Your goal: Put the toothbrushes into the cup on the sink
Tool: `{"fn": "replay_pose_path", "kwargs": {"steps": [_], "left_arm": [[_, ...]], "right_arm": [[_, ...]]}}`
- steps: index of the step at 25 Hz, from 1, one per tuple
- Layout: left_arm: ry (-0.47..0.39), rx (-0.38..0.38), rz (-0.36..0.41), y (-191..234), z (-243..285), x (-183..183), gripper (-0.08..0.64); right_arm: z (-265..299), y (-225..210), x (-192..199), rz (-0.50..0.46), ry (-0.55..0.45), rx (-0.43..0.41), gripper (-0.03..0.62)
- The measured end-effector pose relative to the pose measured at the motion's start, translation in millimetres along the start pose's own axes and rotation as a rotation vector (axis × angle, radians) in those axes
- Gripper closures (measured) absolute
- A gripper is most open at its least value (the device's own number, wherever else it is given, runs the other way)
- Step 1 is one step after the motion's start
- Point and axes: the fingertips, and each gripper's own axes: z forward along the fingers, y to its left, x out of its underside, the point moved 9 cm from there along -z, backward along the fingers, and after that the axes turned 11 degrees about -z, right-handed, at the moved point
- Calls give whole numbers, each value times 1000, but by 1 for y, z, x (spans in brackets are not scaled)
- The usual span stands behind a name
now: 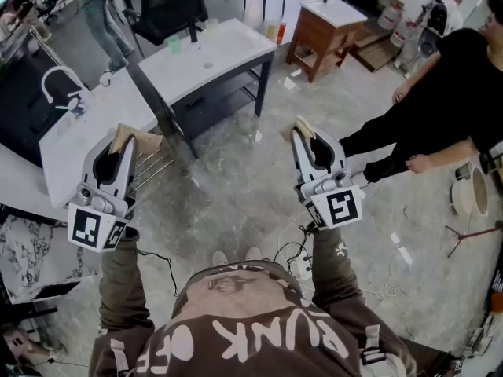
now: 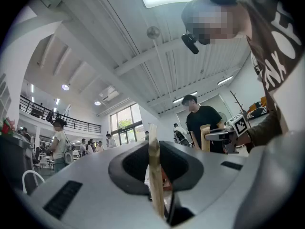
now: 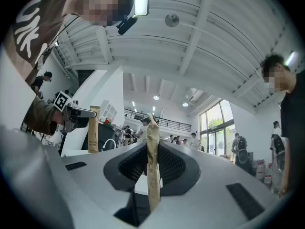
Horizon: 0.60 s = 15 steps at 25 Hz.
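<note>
I hold both grippers out in front of me, over the floor and pointing upward. My left gripper (image 1: 123,142) is shut on a tan paper toothbrush packet (image 1: 119,137), which shows edge-on between the jaws in the left gripper view (image 2: 153,168). My right gripper (image 1: 303,129) is shut on a second tan packet (image 1: 302,125), which stands upright between its jaws (image 3: 152,161). The white sink counter (image 1: 82,136) with its arched faucet (image 1: 56,81) lies just beyond the left gripper. I cannot make out a cup on it.
A white table (image 1: 212,53) with a green cup (image 1: 174,44) stands ahead, and a wooden cabinet (image 1: 324,28) stands farther back. A person in black (image 1: 448,93) is close on the right. Cables (image 1: 295,250) trail on the concrete floor by my feet.
</note>
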Motion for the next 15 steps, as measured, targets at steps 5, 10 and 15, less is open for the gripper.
{"fn": "replay_pose_path", "kwargs": {"steps": [5, 10, 15], "left_arm": [[5, 3, -3, 0, 6, 1, 503], [6, 4, -3, -2, 5, 1, 503], [9, 6, -4, -1, 8, 2, 504]], "right_arm": [[1, -5, 1, -4, 6, 1, 518], [-2, -5, 1, -1, 7, 12, 518], [0, -7, 3, 18, -1, 9, 518]]}}
